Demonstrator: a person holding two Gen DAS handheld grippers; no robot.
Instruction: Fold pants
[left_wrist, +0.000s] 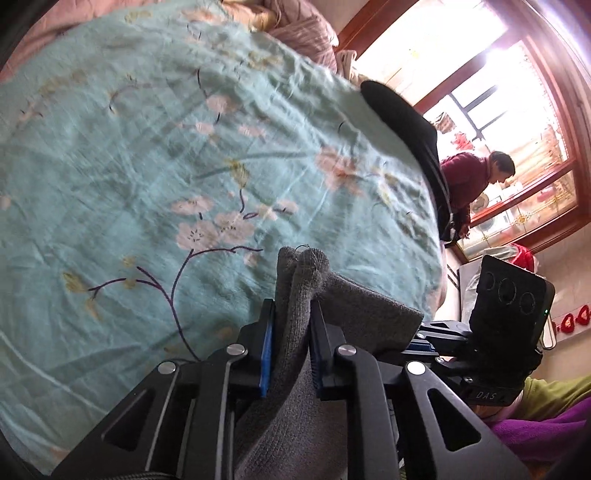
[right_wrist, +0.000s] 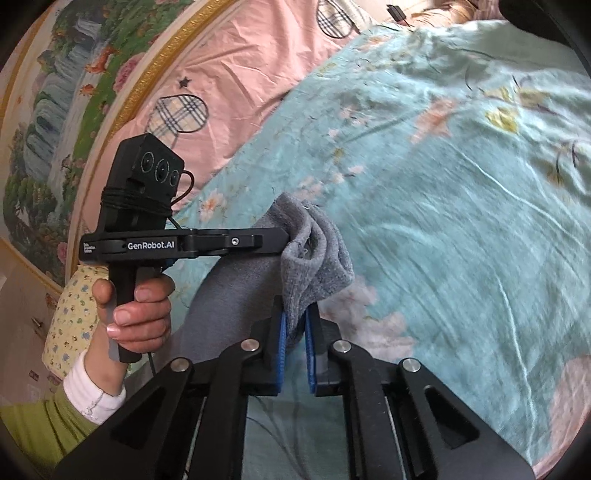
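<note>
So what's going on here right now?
A person is working on a bed with a handheld gripper in each hand. The left gripper and the right gripper are each clamped on a bunched edge of the grey pants, close together above the floral bedspread. No fold is laid yet.

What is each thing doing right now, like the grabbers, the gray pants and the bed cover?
Left hand-held gripper: shut on the gray pants.
Right hand-held gripper: shut on the gray pants.
Gray pants: bunched, pinched at two spots, not yet folded flat.
Floral bed cover: spread out, wrinkled.
Left hand: wrapped around its gripper's handle.
</note>
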